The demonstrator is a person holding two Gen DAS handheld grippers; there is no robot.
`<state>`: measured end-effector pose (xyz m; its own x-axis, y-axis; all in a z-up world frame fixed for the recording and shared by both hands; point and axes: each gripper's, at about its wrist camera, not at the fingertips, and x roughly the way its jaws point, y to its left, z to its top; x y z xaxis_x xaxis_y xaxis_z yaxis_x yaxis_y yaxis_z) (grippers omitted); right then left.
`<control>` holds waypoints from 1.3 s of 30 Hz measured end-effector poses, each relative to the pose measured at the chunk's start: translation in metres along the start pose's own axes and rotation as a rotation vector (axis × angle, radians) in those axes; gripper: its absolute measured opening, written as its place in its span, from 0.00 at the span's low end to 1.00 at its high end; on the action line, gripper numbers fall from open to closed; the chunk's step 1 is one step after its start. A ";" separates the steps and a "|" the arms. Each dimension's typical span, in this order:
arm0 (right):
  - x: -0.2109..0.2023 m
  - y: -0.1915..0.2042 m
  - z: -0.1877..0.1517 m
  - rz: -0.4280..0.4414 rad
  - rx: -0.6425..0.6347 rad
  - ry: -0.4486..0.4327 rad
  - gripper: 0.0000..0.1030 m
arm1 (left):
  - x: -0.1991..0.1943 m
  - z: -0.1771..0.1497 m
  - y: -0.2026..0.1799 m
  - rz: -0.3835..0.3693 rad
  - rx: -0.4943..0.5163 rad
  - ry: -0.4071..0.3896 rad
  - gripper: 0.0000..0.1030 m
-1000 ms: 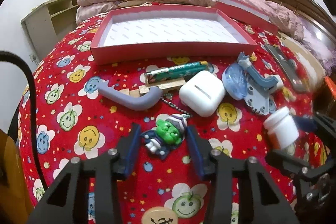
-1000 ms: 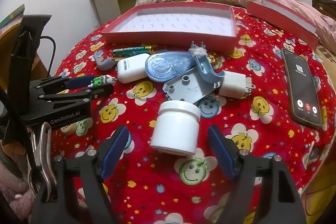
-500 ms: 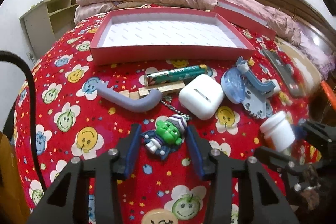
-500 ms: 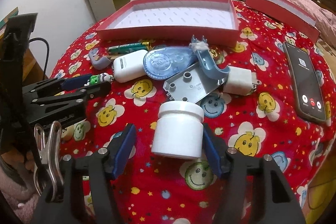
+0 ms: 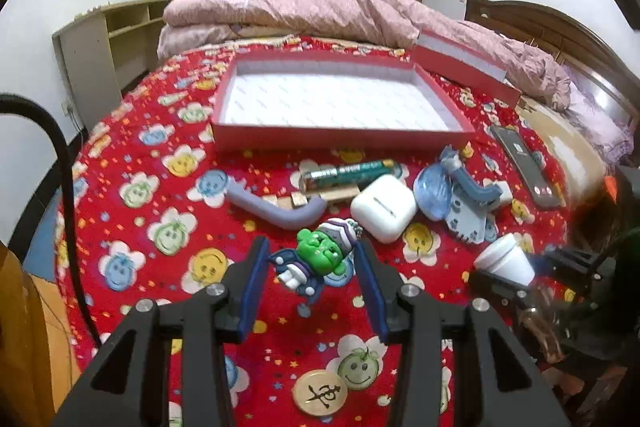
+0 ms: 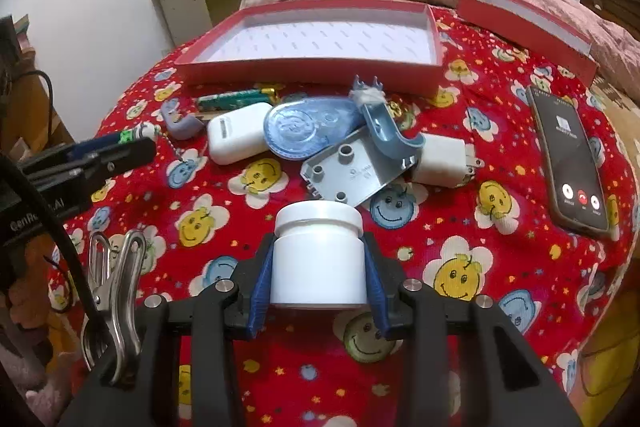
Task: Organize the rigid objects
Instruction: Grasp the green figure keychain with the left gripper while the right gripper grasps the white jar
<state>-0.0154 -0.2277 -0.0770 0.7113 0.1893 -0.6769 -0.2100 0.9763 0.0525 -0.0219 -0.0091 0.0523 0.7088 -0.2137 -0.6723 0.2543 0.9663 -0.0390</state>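
My right gripper (image 6: 318,291) is shut on a white plastic jar (image 6: 318,255) and holds it above the red patterned bedspread; the jar also shows in the left wrist view (image 5: 506,261). My left gripper (image 5: 314,291) holds a green monster keychain figure (image 5: 320,255) between its blue pads, lifted off the cloth. An empty red box (image 5: 336,99) with a white floor lies beyond the pile; it shows in the right wrist view too (image 6: 316,39).
On the cloth lie a green battery (image 5: 348,173), a purple hook (image 5: 276,207), a white earbud case (image 5: 384,207), a blue tape dispenser (image 6: 308,127), a grey plate (image 6: 352,173), a white charger (image 6: 442,161), a phone (image 6: 568,155) and the box lid (image 6: 524,27).
My right gripper closed on the white jar and raised it. My left gripper closed on the green figure and lifted it off the bedspread.
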 end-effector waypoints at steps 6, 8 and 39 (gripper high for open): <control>-0.014 0.008 0.003 0.010 -0.023 -0.028 0.40 | -0.015 0.013 0.005 0.005 -0.014 -0.030 0.44; -0.017 0.010 0.005 0.013 -0.030 -0.032 0.40 | -0.019 0.019 0.008 0.011 -0.013 -0.039 0.44; -0.017 -0.006 0.117 0.002 -0.073 -0.128 0.40 | 0.005 0.124 0.029 0.032 -0.055 -0.092 0.44</control>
<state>0.0521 -0.2247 0.0205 0.7897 0.2081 -0.5772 -0.2566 0.9665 -0.0027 0.0705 0.0006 0.1391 0.7739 -0.1923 -0.6034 0.1956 0.9788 -0.0610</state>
